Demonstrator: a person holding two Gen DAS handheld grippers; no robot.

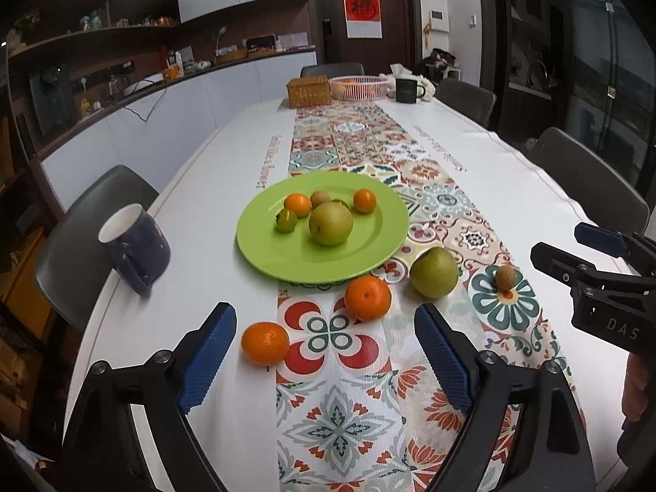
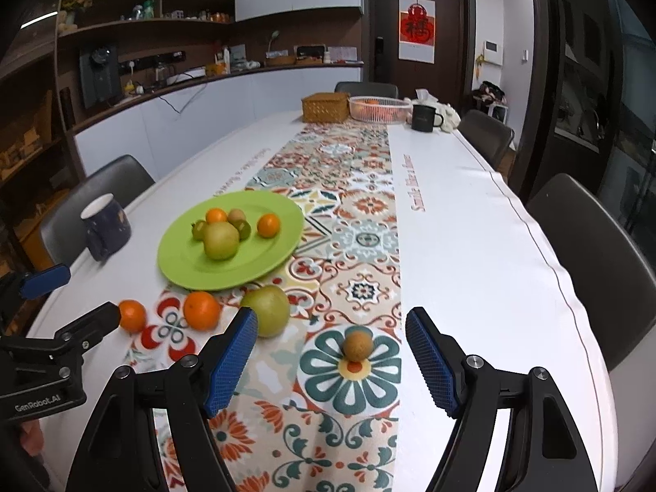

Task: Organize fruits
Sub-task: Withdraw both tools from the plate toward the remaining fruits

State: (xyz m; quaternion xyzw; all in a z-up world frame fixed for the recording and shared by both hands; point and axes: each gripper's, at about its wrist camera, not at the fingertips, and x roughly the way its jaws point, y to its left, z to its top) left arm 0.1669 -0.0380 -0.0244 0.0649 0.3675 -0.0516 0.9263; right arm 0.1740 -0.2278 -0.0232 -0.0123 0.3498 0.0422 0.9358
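A green plate [image 1: 287, 262] [image 2: 184, 270] holds several fruits: a pear [image 1: 330, 223] [image 2: 221, 240], small oranges, green fruits and a brown one. On the patterned runner lie two oranges [image 1: 367, 297] [image 1: 265, 343] [image 2: 201, 310] [image 2: 132, 315], a green pear [image 1: 433, 272] [image 2: 266, 309] and a small brown fruit [image 1: 505, 277] [image 2: 358, 345]. My left gripper [image 1: 326, 330] is open and empty, just short of the oranges. My right gripper [image 2: 331, 330] is open and empty, just short of the brown fruit; it also shows at the right of the left wrist view [image 1: 570, 246].
A dark blue mug [image 1: 135, 246] [image 2: 105, 225] stands at the table's left edge. At the far end are a wicker box [image 1: 308, 91], a pink basket [image 1: 360, 87] and a black mug [image 1: 406, 90]. Grey chairs [image 2: 590, 262] surround the table.
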